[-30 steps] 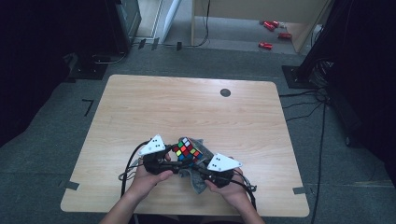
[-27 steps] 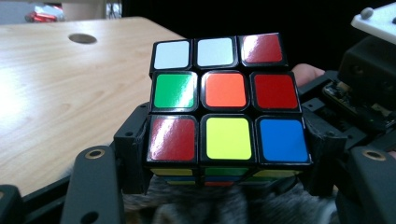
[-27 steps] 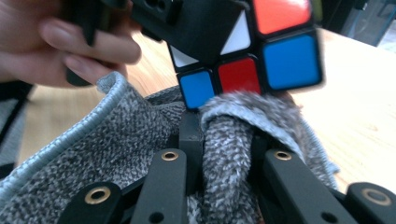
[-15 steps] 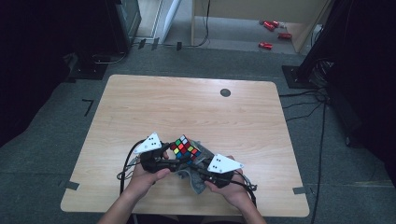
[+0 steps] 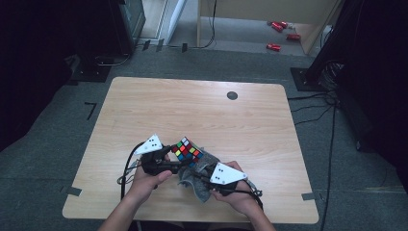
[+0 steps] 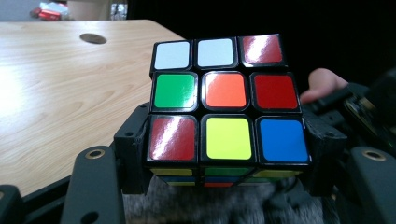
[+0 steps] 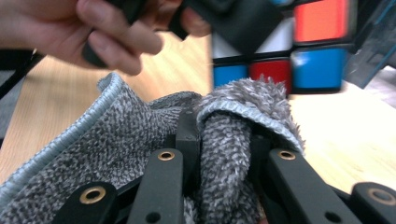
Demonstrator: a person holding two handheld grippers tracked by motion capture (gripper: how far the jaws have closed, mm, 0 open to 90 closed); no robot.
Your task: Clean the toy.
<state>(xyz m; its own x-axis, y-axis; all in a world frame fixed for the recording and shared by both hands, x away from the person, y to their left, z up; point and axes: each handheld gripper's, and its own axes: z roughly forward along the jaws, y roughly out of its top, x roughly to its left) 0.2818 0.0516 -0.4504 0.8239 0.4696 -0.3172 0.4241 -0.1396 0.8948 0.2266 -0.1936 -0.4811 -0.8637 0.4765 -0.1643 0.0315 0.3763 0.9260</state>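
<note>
My right gripper [image 7: 224, 140] pinches a fold of grey cloth [image 7: 116, 140], its lower end cut off. My left gripper [image 6: 224, 158] clamps the puzzle cube [image 6: 226, 100] by its sides, above the desk's [image 5: 240, 115] near edge, tilted back; its underside is hidden by cloth.

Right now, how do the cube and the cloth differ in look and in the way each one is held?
The cube is hard, glossy and many-coloured; the cloth is soft, fuzzy and grey. The left gripper clamps the cube by its sides; the right gripper pinches a fold of the cloth. Both sit near the table's front edge.
</note>
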